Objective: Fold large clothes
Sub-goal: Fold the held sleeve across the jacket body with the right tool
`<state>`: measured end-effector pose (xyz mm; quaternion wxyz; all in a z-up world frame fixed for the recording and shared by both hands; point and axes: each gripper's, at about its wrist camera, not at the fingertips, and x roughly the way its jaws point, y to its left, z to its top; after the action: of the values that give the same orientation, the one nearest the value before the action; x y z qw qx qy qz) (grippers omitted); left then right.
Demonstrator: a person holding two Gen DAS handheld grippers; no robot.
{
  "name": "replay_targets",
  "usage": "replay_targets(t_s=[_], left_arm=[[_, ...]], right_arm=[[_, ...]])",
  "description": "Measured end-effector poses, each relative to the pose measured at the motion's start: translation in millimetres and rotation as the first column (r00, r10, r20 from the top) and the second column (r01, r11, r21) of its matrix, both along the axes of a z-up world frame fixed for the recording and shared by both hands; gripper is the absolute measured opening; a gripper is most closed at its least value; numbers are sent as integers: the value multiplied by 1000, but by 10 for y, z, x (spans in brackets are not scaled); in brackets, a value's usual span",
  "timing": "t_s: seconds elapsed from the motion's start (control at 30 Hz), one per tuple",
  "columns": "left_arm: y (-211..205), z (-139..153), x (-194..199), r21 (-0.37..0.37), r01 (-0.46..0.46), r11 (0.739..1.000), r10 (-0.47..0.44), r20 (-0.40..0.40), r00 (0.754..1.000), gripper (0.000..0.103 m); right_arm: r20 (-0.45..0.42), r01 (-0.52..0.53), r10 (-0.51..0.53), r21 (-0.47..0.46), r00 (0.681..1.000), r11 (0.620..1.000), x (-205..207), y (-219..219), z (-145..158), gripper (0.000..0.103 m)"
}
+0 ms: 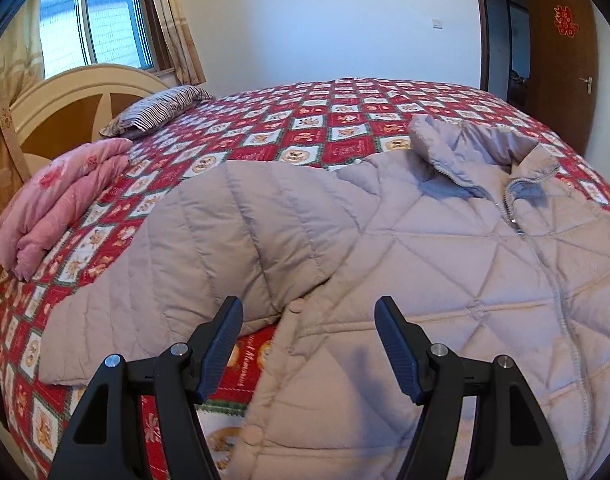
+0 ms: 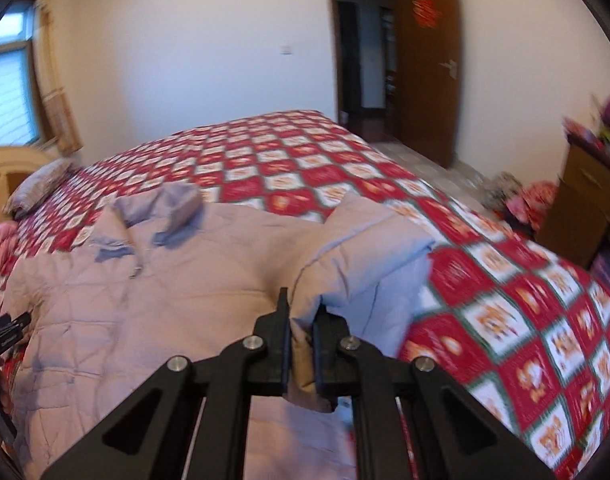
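Quilted pale-lilac padded jacket [image 1: 425, 280] spread on red patchwork bed [image 1: 325, 120], near front edge. Right gripper [image 2: 303, 320] jaws clamped on sleeve [image 2: 365, 256]; left gripper [image 1: 309, 344] jaws apart, nothing held. Sleeve best carried flat across chest.

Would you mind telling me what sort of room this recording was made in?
A home bedroom, most likely: a large bed under a red patterned quilt, a striped pillow by the curved headboard, and a curtained window. A quilted jacket lies on it.

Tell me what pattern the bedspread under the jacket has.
The bedspread has a red and white diamond check with small cartoon figures; the left wrist view shows it best.
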<state>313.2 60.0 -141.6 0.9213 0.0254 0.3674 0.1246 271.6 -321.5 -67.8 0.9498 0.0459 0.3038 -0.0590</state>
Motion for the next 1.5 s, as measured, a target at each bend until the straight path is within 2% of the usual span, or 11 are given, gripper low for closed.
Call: replay_targets(t_s=[0.37,0.73,1.07,1.5], left_arm=[[377,-31,1,9,-55,998,54,16,998,69],[537,4,-55,23,-68,997,67,39,997,69],[663,-75,-59,29,-91,995,90,19,996,69],[610,-209,22,35,-86,996,87,-17,996,69]], right_arm=[[-20,-182,181,-106,983,978,423,1112,-139,10],[-66,-312,305,-176,950,934,585,1887,-420,10],[-108,-383,369,-170,923,908,656,2275,-687,10],[-127,-395,378,-146,917,907,732,2372,-848,11]])
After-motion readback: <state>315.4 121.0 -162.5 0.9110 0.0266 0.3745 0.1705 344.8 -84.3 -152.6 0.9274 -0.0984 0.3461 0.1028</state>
